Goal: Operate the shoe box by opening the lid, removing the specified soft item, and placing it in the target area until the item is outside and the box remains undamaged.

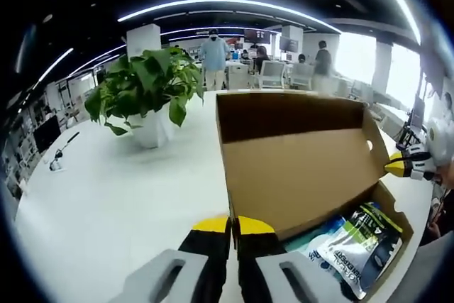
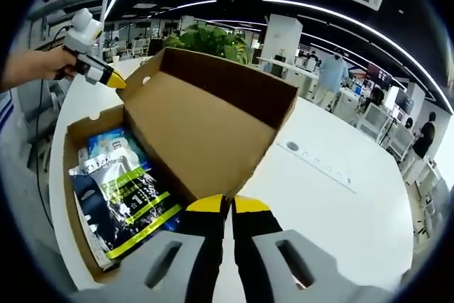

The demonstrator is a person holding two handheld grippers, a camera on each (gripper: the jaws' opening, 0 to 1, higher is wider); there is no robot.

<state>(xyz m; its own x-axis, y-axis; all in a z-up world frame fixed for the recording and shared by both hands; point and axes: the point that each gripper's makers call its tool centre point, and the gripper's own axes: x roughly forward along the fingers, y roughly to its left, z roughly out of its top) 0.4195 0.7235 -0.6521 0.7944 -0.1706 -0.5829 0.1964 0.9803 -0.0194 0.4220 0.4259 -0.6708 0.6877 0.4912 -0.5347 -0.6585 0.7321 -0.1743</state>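
Two packets (image 2: 117,200) in open shoe box (image 2: 206,133)

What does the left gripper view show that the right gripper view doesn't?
Left gripper view: the white pot under the plant, and the right gripper at the side of the lid. Right gripper view: the left gripper in a hand, and a flat strip on the table. Shared: box open, lid up, packets inside, plant leaves, table.

Brown cardboard box (image 2: 206,125); blue, black, yellow-striped packets (image 2: 120,200); white table (image 1: 106,196); green plant (image 1: 145,86).
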